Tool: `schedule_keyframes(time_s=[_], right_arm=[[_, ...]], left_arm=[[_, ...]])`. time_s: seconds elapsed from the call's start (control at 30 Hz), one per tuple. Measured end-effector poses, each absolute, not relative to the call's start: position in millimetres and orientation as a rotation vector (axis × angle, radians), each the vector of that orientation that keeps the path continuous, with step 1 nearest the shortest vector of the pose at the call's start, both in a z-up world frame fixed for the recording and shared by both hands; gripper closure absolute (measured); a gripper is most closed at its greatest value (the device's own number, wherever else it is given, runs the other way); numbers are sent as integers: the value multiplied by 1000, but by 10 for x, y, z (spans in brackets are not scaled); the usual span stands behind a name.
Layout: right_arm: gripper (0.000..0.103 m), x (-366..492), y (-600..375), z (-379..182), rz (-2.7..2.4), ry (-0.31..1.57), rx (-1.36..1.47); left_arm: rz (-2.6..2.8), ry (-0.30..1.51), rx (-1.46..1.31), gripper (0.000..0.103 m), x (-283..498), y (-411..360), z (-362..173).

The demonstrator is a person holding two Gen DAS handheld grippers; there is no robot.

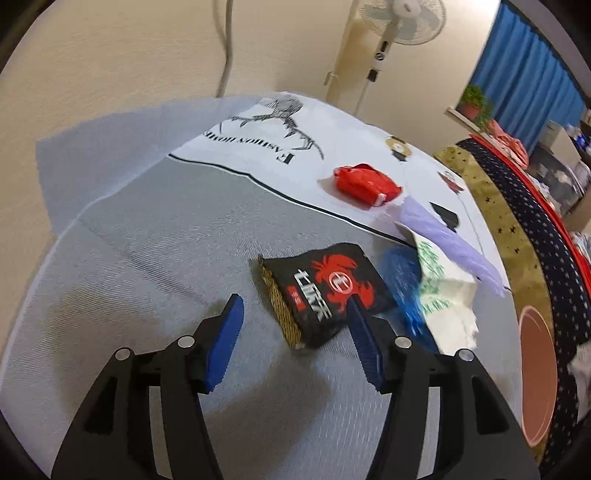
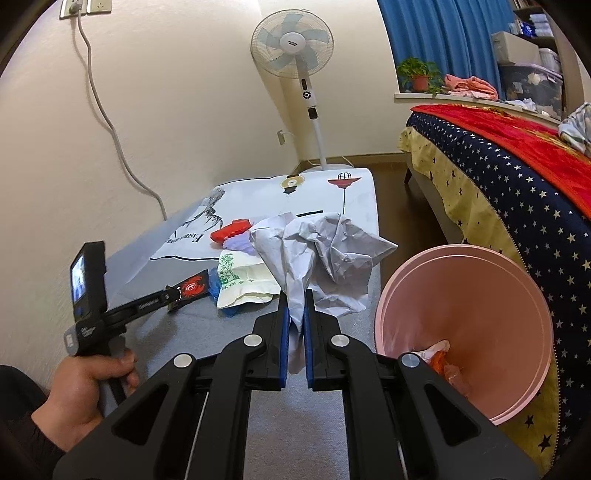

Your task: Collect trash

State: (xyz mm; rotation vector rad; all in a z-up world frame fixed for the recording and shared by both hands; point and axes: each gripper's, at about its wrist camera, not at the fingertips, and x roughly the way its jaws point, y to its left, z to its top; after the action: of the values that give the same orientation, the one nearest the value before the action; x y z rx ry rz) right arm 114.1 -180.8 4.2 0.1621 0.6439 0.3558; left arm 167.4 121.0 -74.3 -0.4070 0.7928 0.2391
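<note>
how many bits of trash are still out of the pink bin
6: black crab packet, blue wrapper, bamboo-print bag, lilac piece, red packet, crumpled paper in the right hand-held gripper. More may hide underneath.

Cream wall point(image 2: 177, 110), standing fan point(image 2: 292, 44), blue curtain point(image 2: 443, 33), star-patterned bed point(image 2: 498, 177)

Between the left gripper point(image 1: 295, 314)'s parted jaws lies bare grey cloth point(image 1: 147, 258), with the black crab-printed snack packet point(image 1: 325, 291) just ahead of them and touching the right jaw's tip. Beyond that jaw crowd a blue plastic wrapper point(image 1: 400, 280) and a white green-printed bag point(image 1: 443, 291). Crumpled grey paper point(image 2: 332, 247) fills the right gripper point(image 2: 295, 295)'s jaws; the pink plastic bin point(image 2: 480, 273) opens just right of them
</note>
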Motion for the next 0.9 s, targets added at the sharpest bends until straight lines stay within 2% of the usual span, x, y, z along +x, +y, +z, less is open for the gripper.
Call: schedule_keyframes(time_s=[0.17,0.27,0.3,0.37,0.4,0.5,0.67,0.9], right_arm=[[96,1142,-1785,20,354,650,148],[96,1155,-1792,14,351,651,148],[96,1162,-1794,15,350,651,148],[96,1164,-1797,16,348,652,148],[96,1160,-1797,16,348,652,148],[96,1148,-1796,23,349,650,140],[96,1097,-1810,74,348,637,133],[96,1011,-1819,140,351,621,119]], left_arm=[[280,833,-364,38,1858,1131,-784],[292,862,-286,37,1913,1003,-795],[282,869,-260,47,1923,952,-794],[258,871,-221,59,1926,870,-783],[244,867,-221,70,1913,856,-775],[216,837,-257,89,1831,892,-726],[181,771,-274,96,1649,913,-573],[160,702,-256,98,1301,946,-314]])
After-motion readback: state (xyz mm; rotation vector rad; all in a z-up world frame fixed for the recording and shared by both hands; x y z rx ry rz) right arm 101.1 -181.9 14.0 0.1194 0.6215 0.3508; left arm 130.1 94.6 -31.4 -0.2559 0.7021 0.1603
